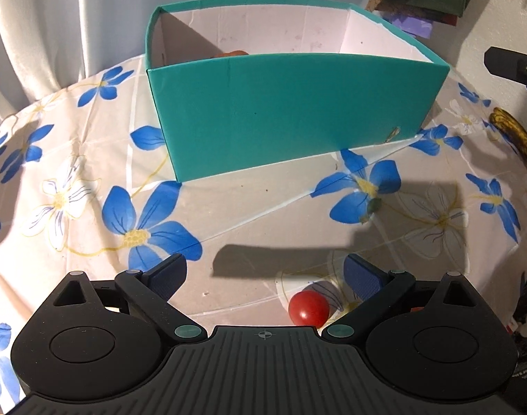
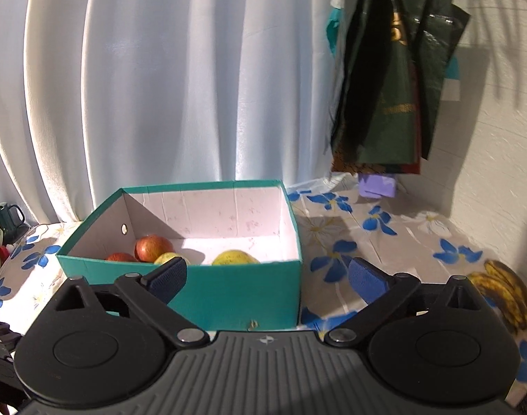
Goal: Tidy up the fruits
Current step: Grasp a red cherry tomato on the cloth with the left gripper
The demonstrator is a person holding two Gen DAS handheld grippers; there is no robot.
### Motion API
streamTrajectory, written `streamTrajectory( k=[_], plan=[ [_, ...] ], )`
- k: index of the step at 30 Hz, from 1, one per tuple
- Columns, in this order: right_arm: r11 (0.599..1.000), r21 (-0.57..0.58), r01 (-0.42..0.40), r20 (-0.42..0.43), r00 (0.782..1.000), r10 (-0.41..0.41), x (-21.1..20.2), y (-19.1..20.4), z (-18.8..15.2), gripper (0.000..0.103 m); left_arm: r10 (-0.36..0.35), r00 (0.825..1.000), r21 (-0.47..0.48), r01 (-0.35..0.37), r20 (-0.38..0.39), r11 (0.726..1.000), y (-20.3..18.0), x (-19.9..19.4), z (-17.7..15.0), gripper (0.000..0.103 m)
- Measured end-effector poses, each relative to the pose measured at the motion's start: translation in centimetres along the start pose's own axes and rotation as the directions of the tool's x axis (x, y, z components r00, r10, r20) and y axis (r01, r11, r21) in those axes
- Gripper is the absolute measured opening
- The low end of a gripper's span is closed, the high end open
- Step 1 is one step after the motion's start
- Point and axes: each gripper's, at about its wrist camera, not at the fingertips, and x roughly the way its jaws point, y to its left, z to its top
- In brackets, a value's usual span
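Your landmark is the teal box [image 2: 228,290], open-topped with a white lining, standing on the flowered tablecloth [image 1: 73,180] in front of the pale curtain [image 2: 159,86]. From your right hand's camera, dark bags [image 2: 394,79] hang on the wall beyond the box's right side, and a bunch of browned bananas [image 2: 502,290] lies on the cloth to the right of the box, well apart from it. A dark green mug [image 2: 5,219] sits past the box's left end, near the curtain.

Inside the box you have four fruits showing over the near wall: a yellow-green fruit [image 2: 235,258] near the middle, a red apple [image 2: 153,247] toward the left end, a second red apple [image 2: 120,257] just beside it further left, and a smaller yellowish fruit [image 2: 166,258] touching the first apple, partly hidden by your finger pad.

Your right gripper [image 2: 267,278] is held above and in front of the box with its jaws spread wide, nothing between them.

Your left gripper [image 1: 265,276] sits low over the cloth in front of the box, jaws likewise wide apart and holding nothing. A small red tomato [image 1: 309,307] rests on the cloth on the near side of the box, well apart from it, between your fingers and close to the right-hand one, though whether it touches that finger cannot be told.
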Motion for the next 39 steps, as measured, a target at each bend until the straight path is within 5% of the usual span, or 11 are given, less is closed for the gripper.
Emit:
streamTrajectory(
  k=[5, 10, 14, 23, 39],
  plan=[
    [1.0, 0.021, 0.001, -0.032, 0.999, -0.001, -1.5, -0.2, -1.9, 0.1, 0.065, 0.998, 0.018, -0.065, 0.01, 0.998, -0.3, -0.6, -0.5, 0.1],
    [1.0, 0.022, 0.01, -0.042, 0.999, -0.009, -2.5, 0.0, -2.9, 0.1, 0.044, 0.998, 0.08, -0.047, 0.044, 0.996, -1.0, -1.5, -1.6, 0.099],
    [0.999, 0.037, 0.009, -0.06, 0.998, -0.007, -2.9, 0.1, -3.4, 0.1, 0.035, 0.999, 0.134, -0.04, 0.038, 0.99, -2.1, -1.4, -2.7, 0.081],
    [0.999, 0.032, -0.002, -0.082, 0.997, 0.004, -3.5, 0.7, -4.1, 0.1, -0.091, 0.996, 0.053, 0.091, 0.005, 0.994, -1.8, -1.3, -3.2, 0.08],
    [0.999, 0.032, -0.001, -0.114, 0.994, 0.005, -3.7, 1.0, -4.8, 0.1, -0.134, 0.991, 0.026, 0.135, -0.029, 0.991, -2.0, 0.0, -2.8, 0.052]
  ],
)
